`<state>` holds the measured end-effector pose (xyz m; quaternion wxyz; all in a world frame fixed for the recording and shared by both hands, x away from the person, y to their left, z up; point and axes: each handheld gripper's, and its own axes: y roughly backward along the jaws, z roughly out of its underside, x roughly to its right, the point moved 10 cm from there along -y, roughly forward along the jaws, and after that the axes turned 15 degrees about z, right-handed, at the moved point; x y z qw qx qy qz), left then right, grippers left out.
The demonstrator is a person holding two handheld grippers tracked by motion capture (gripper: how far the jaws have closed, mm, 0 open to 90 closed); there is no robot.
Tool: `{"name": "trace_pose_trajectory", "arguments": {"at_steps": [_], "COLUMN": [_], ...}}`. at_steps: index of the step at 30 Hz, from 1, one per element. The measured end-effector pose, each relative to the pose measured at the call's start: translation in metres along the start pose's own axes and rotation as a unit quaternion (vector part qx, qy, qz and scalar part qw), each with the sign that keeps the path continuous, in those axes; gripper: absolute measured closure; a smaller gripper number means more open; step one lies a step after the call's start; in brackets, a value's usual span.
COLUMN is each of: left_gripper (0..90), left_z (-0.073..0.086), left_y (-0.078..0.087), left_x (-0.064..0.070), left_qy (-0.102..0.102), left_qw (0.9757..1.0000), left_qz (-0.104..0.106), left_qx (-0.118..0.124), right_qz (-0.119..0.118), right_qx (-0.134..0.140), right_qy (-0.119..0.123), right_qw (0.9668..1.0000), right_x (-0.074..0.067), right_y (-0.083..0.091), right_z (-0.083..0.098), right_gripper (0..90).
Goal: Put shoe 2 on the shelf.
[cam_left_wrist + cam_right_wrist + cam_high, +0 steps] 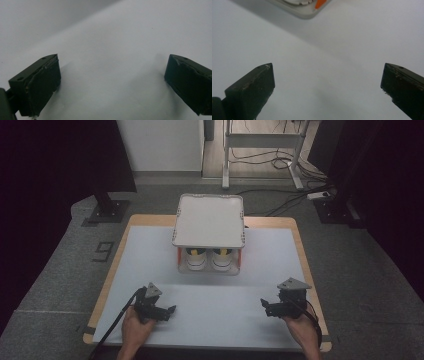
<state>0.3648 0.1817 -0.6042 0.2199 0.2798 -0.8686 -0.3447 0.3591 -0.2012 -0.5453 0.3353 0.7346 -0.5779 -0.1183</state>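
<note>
Left gripper [170, 310] and right gripper [263, 305] rest low on the table [210, 320], jaws spread, pointing inward.

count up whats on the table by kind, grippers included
Two-tier rack: 1
White cups with yellow inside, on the rack's lower level: 2
Grippers, left and right, both open and empty: 2
White mat covering the table: 1
Total: 6
</note>
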Motion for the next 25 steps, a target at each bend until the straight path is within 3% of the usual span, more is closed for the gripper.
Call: {"name": "trace_pose_trajectory", "arguments": {"at_steps": [15, 25], "left_gripper": [0.4, 0.0], "left_z": [0.0, 0.0], "left_y": [0.0, 0.0], "left_x": [0.0, 0.0], "left_qy": [0.001, 0.004], "left_qw": [1.0, 1.0], "left_qz": [-0.001, -0.002], "left_qx": [0.0, -0.001], "right_qz": [-0.002, 0.0], "right_qx": [-0.028, -0.029], "right_qy": [-0.026, -0.026], "right_qw": [0.9993, 0.9992], "right_x": [-0.009, -0.01], "right_y": [-0.037, -0.041], "right_z": [0.043, 0.046], "right_gripper": [0.0, 0.0]}}
